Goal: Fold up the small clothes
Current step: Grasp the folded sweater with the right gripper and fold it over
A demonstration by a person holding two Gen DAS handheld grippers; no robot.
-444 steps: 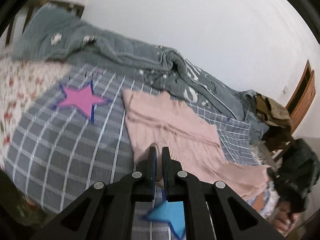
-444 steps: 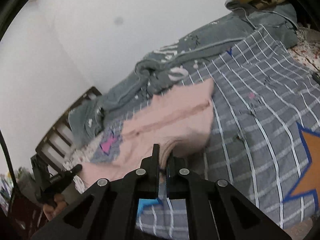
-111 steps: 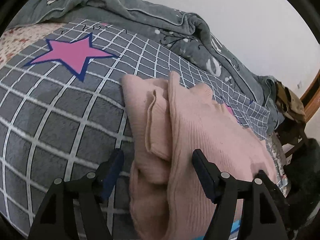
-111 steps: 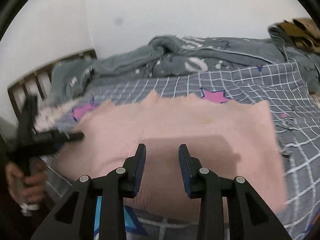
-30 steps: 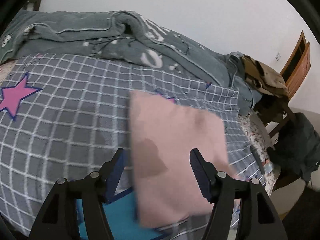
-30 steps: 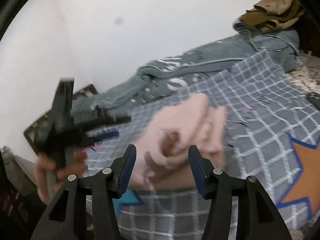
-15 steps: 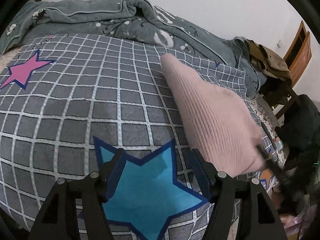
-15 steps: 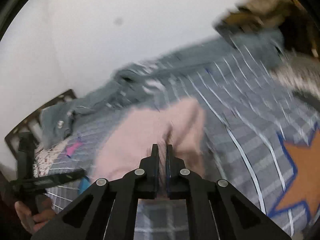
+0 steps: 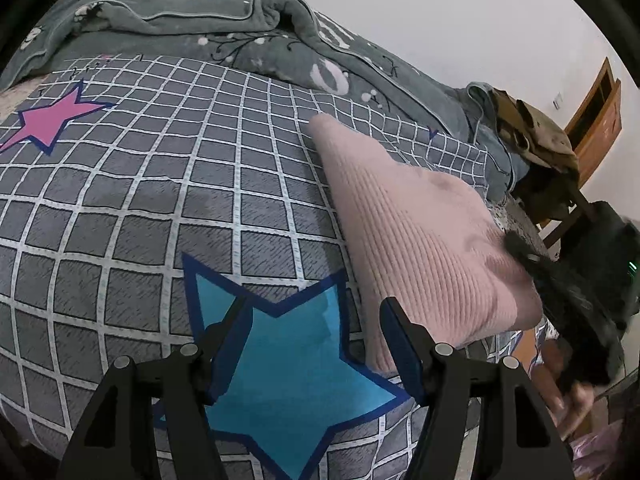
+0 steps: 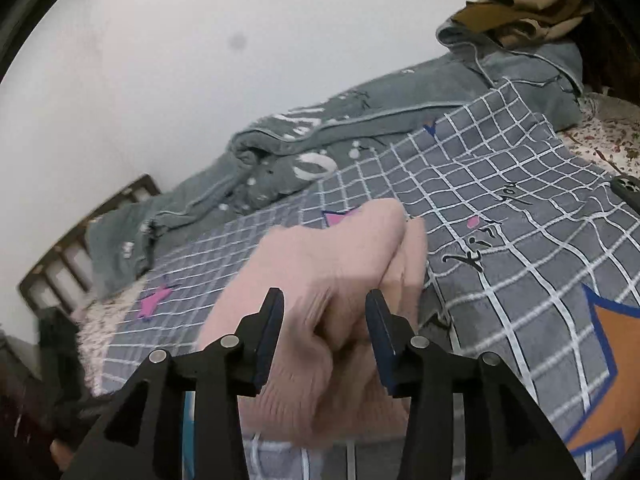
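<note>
A folded pink ribbed garment [image 9: 424,236] lies on the grey checked bedspread [image 9: 140,200], to the right of a blue star print [image 9: 288,376]. My left gripper [image 9: 316,328] is open and empty, hovering over the blue star, left of the garment. In the right wrist view the garment [image 10: 320,280] shows its bunched folded edge. My right gripper [image 10: 324,320] is open, its fingers either side of that edge, not clamped on it. The right gripper [image 9: 560,292] also shows in the left wrist view, at the garment's near right corner.
A rumpled grey blanket [image 9: 240,36] lies along the wall side of the bed. A brown garment [image 10: 524,4] sits on top of it at the far end. A wooden headboard [image 10: 72,256] stands at the other end. A dark phone [image 10: 628,192] lies on the bedspread's right edge.
My right gripper has opened; half a second ago it was shut on the pink garment. The garment has come down onto the bedspread. My left gripper stays open over the blue star.
</note>
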